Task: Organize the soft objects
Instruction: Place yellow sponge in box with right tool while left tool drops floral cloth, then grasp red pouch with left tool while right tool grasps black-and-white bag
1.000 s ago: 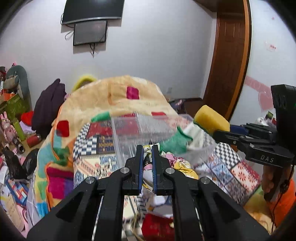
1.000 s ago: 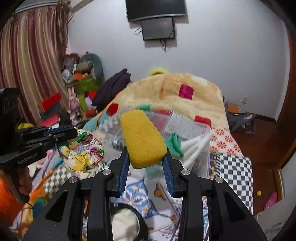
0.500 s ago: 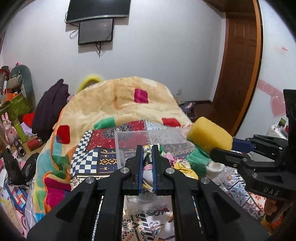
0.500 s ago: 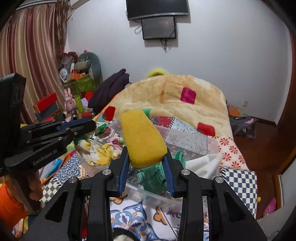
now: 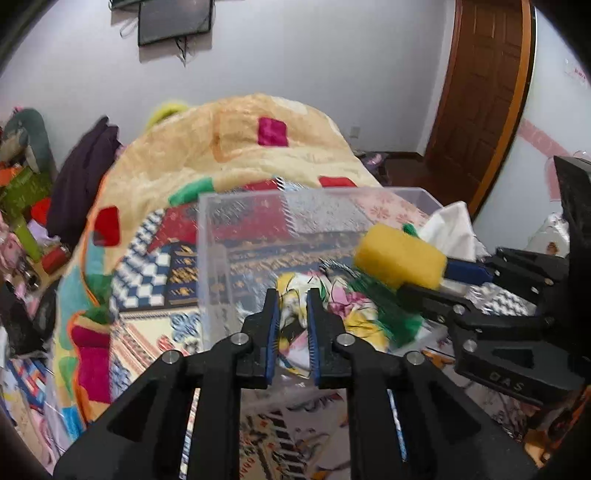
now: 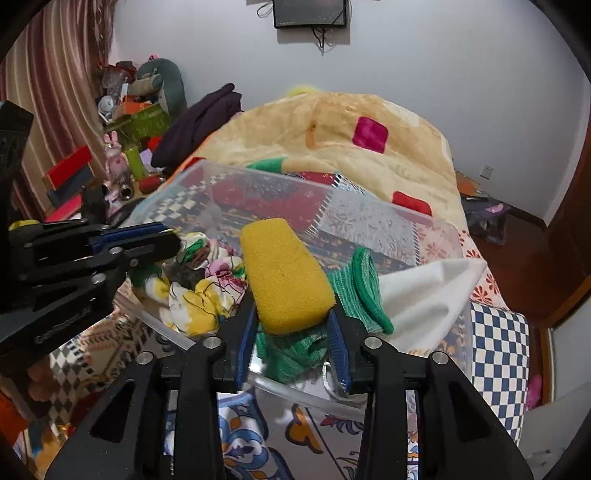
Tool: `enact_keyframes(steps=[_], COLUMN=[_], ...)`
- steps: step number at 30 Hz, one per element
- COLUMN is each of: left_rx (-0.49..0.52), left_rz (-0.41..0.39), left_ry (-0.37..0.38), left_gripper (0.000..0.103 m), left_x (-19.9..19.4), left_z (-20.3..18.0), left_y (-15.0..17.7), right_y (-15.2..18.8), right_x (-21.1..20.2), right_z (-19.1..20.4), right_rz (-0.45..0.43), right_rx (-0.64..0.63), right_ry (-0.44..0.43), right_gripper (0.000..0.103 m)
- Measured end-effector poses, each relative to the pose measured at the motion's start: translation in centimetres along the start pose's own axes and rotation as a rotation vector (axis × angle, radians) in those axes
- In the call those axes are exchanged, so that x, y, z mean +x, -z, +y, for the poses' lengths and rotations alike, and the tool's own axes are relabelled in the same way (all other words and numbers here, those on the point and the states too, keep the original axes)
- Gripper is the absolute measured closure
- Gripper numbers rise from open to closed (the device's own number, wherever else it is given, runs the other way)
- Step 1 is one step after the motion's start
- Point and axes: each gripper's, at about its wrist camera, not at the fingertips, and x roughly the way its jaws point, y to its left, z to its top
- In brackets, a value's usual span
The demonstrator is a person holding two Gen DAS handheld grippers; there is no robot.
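Observation:
A clear plastic bin (image 5: 236,221) (image 6: 388,225) stands on the patterned bed. Inside lie a floral cloth (image 6: 199,291), a green knitted cloth (image 6: 358,291) and a white cloth (image 6: 428,291). My right gripper (image 6: 291,321) is shut on a yellow sponge (image 6: 284,273) and holds it over the bin's near edge; the sponge also shows in the left wrist view (image 5: 399,258). My left gripper (image 5: 291,325) is nearly closed on the floral cloth (image 5: 295,314) at the bin's left side; it appears at the left of the right wrist view (image 6: 162,240).
A beige blanket (image 5: 240,147) with coloured squares is heaped behind the bin. A dark garment (image 6: 199,122), toys and boxes (image 6: 140,118) crowd the left side. A wooden door (image 5: 480,92) is at the right. A screen (image 6: 310,13) hangs on the wall.
Both grippers have moved forward and down to the bin. The sponge now hangs over the bin's contents, and the floral cloth sits lower inside the bin.

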Motion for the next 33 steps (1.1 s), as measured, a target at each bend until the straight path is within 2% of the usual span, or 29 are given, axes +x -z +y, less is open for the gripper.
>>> enact_keyframes(steps=[2,4,6,10,12,13,15,17,19,27,33], left_rx=[-0.004,0.000,0.000,-0.010,-0.017,-0.020,-0.026,-0.027,-0.024,0.026,0.042], left_rz=[0.008,0.001,-0.012,-0.042,-0.063,-0.072,-0.089,-0.105,-0.114,-0.101,-0.054], left_ry=[0.014,0.019,0.018,0.023,0.021,0.020,0.004,-0.010,-0.021,-0.063,-0.062], left_gripper=[0.075,0.069,0.056,0.046,0.036,0.033,0.019,0.013,0.011,0.005,0.004], left_x=[-0.2,-0.7,-1.3,-3.2,-4.4,-4.8,-5.9,-6.9,-7.7,-10.0,-10.5], left_z=[-0.1,-0.5,-0.6,-0.6,-0.5,-0.5,-0.4,-0.3,-0.2,-0.9,-1.3], left_y=[0.3,0.6,0.8,1.0,1.1,1.1,1.4,1.8,2.3,5.2,8.0], right_y=[0.0,0.2,0.3,0.5,0.6,0.7,0.9,1.5,2.1,4.4,6.2], right_x=[-0.4,-0.9,-1.4,-3.1,-4.0,-4.6,-5.8,-7.1,-8.0,-9.1,-9.1], right_z=[-0.1,-0.5,-0.7,-1.0,-1.0,-1.1,-1.0,-1.0,-0.9,0.3,2.1], right_rz=[0.001,-0.008,-0.022,-0.046,-0.058,-0.068,-0.099,-0.129,-0.145,-0.115,-0.076], right_rx=[0.002,0.012,0.015,0.000,0.003,0.006,0.017,0.021,0.023,0.009,-0.015], right_ry=[0.014,0.006,0.000,-0.003,-0.018,-0.025,-0.006,0.014,0.022,-0.003,-0.040], right_gripper=[0.061,0.045,0.038,0.037,0.033,0.025,0.013,0.002,0.000,0.000,0.000])
